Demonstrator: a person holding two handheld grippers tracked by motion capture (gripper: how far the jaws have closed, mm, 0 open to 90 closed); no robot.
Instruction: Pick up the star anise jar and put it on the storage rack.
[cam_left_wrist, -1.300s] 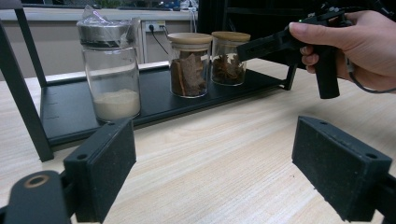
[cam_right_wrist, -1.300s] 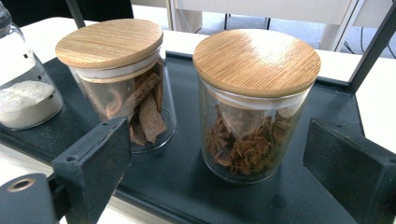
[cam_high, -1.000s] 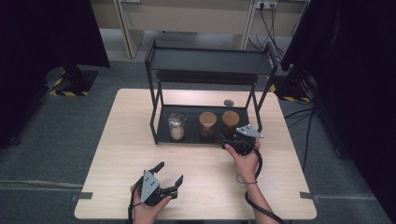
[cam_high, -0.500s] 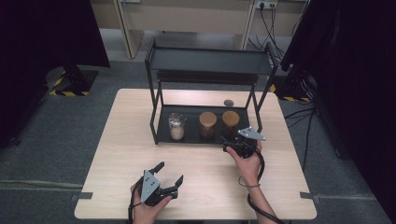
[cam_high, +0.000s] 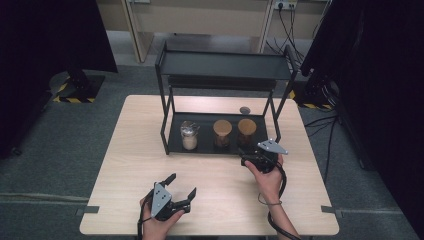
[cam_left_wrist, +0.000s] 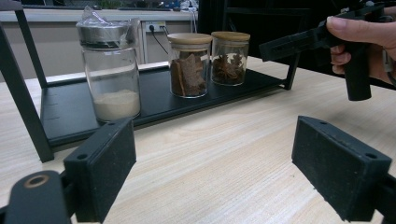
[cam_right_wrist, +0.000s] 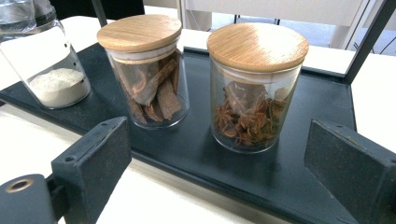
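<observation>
Star anise jar (cam_right_wrist: 254, 88) stands upright on the bottom tray (cam_right_wrist: 322, 98) of the black rack (cam_high: 225, 65), at the right end of a row of three jars, its round wooden lid on top. Right gripper (cam_high: 248, 156) sits low at the front edge of that tray and lines up straight on the jar, jaws spread wide, one on either side of it in the right gripper view, both clear of the glass and holding nothing. Just beside the jar, to its left, is the cinnamon jar (cam_right_wrist: 147, 70), also under a wooden lid, a narrow gap between the two. Further left stands the powder jar (cam_left_wrist: 109, 70), taller, with a metal cap and crinkled plastic over the top, white powder settled in its bottom.

Down at the near edge of the table (cam_high: 125, 145), the left gripper (cam_high: 181, 190) hangs well apart from the rack, jaws wide open and empty, pointing up across the bare wood toward the jars. From the left gripper view the person's right hand (cam_left_wrist: 359, 32) is wrapped around the other gripper's handle, at the tray's right end. A small dark round object (cam_high: 245, 110) lies on the table behind the rack; what it is I can't make out.
</observation>
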